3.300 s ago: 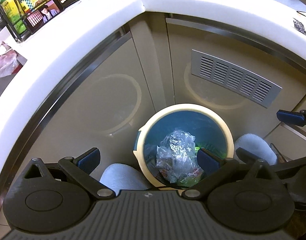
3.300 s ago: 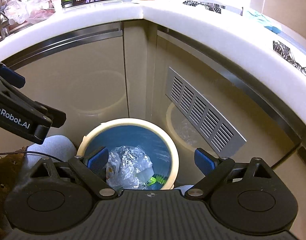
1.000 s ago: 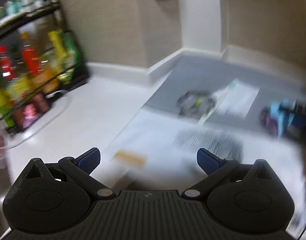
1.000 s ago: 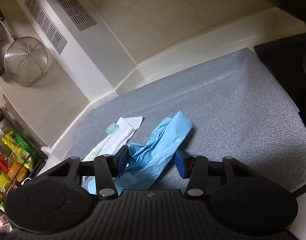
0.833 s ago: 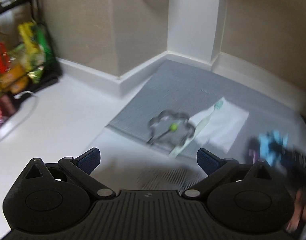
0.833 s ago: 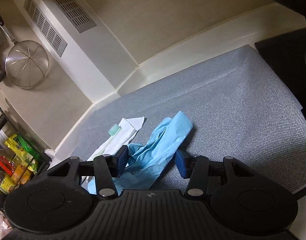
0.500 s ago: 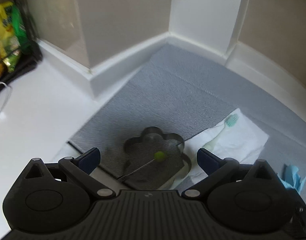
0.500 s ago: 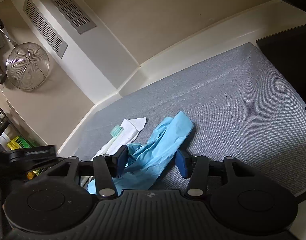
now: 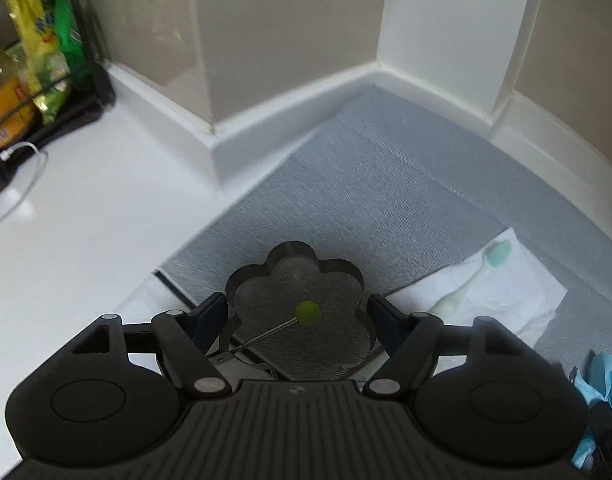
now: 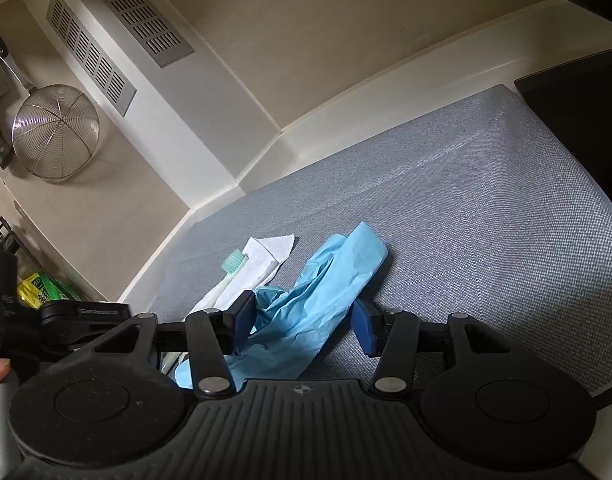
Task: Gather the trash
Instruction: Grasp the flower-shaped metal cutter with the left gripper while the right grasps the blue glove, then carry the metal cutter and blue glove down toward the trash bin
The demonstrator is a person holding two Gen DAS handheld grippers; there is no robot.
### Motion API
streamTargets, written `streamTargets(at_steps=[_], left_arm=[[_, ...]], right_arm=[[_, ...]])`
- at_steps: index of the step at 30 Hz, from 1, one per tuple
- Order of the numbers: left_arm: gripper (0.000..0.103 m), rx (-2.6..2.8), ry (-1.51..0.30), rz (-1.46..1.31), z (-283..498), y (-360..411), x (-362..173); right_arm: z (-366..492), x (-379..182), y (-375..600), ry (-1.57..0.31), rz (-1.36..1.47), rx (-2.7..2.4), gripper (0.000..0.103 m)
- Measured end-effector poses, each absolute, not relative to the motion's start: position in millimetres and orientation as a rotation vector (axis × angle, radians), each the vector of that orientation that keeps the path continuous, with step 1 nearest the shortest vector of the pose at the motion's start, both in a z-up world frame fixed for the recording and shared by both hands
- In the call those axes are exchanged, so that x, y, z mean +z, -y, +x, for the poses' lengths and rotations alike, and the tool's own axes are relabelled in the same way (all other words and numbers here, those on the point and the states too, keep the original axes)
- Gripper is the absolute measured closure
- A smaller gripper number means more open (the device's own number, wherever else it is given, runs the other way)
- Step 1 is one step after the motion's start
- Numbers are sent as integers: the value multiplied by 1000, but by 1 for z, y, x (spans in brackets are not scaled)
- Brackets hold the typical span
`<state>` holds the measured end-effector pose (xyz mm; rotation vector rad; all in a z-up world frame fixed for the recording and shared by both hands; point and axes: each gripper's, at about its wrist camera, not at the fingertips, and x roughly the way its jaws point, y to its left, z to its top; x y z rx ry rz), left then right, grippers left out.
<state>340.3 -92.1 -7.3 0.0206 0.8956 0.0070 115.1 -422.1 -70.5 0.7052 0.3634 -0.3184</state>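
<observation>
Left wrist view: my left gripper (image 9: 297,316) is closing its jaws around the flower-shaped metal mould (image 9: 295,312), which sits between the 2 pads; I cannot tell if they touch it yet. Just beyond to the right, a toothbrush (image 9: 472,280) lies on white tissue (image 9: 514,292). My right gripper (image 10: 301,320) stands half open, astride the blue glove (image 10: 318,304) on the grey mat (image 10: 486,208).

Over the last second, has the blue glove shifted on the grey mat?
No. In the right wrist view the blue glove keeps its place beside the white tissue on the grey mat.
</observation>
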Motion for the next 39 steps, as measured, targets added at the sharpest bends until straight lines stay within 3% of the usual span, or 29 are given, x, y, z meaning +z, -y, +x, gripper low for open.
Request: streamTargets(at_steps=[7, 15, 25, 39], left_arm=[[22, -1, -788, 30, 279, 58, 40], [22, 15, -723, 82, 153, -5, 58], [22, 89, -722, 129, 21, -84, 36], [22, 80, -757, 129, -43, -107, -9]], right_arm=[[111, -71, 425, -348, 726, -321, 51], [106, -70, 425, -322, 725, -312, 51], [88, -68, 414, -336, 752, -338, 53], [-39, -11, 284, -268, 563, -19, 53]])
